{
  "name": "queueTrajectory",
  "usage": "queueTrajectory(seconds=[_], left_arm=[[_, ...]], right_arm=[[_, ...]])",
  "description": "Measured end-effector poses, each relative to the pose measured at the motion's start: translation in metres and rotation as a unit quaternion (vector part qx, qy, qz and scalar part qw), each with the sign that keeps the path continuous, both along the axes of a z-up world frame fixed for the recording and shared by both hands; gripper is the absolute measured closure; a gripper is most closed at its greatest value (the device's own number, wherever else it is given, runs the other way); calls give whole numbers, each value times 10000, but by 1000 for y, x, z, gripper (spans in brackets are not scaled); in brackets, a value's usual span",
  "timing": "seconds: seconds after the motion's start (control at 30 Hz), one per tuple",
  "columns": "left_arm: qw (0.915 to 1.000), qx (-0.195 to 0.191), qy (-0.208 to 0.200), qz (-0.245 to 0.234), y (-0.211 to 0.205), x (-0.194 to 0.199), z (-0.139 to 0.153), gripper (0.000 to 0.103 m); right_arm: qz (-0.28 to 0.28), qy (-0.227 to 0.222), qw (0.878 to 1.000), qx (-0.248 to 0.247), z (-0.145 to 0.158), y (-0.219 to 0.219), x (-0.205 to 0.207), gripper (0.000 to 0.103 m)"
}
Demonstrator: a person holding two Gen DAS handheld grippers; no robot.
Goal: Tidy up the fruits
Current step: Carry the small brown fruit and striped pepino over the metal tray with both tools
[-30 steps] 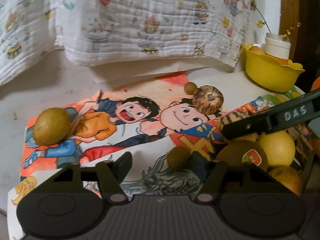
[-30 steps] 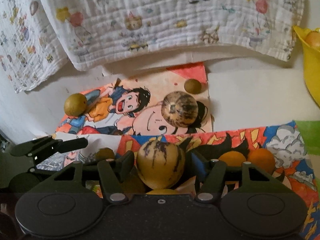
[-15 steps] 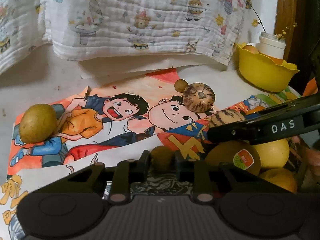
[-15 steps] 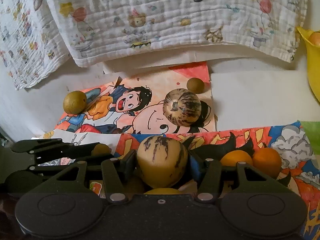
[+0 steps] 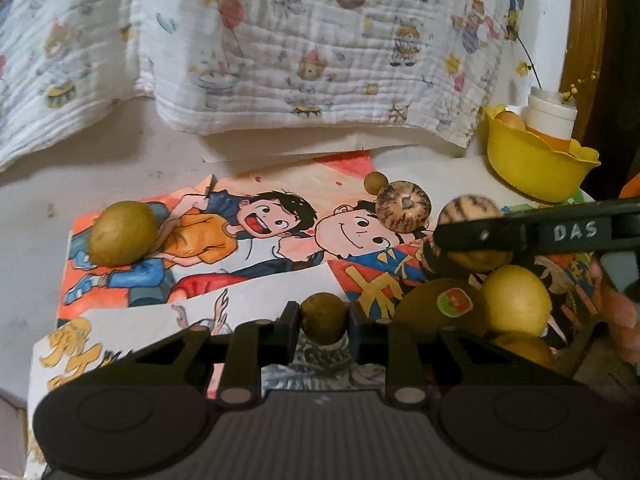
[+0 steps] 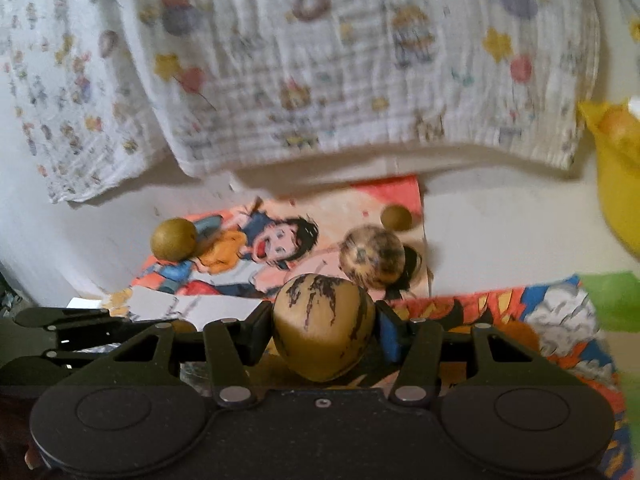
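Small brown fruit (image 5: 323, 319) sits clamped between the fingers of the left gripper (image 5: 323, 322), jaws narrowed onto its sides, above the near edge of the cartoon poster (image 5: 280, 232). Striped melon (image 6: 323, 326) is clamped in the right gripper (image 6: 322, 330), jaws set wide against its flanks, over the fruit pile (image 5: 508, 304) at the poster's right edge.

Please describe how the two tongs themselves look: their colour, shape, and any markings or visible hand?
Both tongs are matte black plastic. The left tongs and right tongs each have two round discs on a ribbed base, angled link arms with silver rivets, and flat fingers. The right one's finger pad looks blue. Seen from the left wrist camera, its side bears white letters "DAS". No cables show.
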State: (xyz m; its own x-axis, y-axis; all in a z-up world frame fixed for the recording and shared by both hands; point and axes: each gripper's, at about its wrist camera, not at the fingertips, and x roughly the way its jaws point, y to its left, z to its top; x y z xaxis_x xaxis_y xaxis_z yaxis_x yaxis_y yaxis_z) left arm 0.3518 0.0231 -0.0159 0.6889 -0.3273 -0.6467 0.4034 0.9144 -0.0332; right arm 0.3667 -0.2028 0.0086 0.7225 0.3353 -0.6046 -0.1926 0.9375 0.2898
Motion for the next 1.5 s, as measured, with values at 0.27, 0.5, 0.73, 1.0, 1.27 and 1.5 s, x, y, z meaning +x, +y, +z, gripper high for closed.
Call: queueTrajectory(seconds=[0.27, 0.5, 0.73, 1.0, 1.27, 1.5], left_arm=[[9999, -70, -34, 92, 5, -45, 18, 76], [9999, -59, -108, 63, 3, -99, 28, 76], [9999, -156, -64, -18, -3, -153, 24, 76], [9996, -258, 26, -100, -4, -203, 12, 75], [9997, -215, 70, -136, -2, -238, -3, 75], [10000, -56, 18, -73, -1, -249, -9, 75]], right_arm=[[293, -313, 9991, 33, 33, 4, -50, 48], [426, -230, 9987, 129, 46, 4, -112, 48], [640, -231, 9977, 51, 36, 5, -170, 48], [1032, -146, 9946, 2, 11, 11, -218, 48], [1288, -341, 9906, -303, -4, 14, -246, 48], [1429, -362, 9878, -496, -14, 15, -255, 47]])
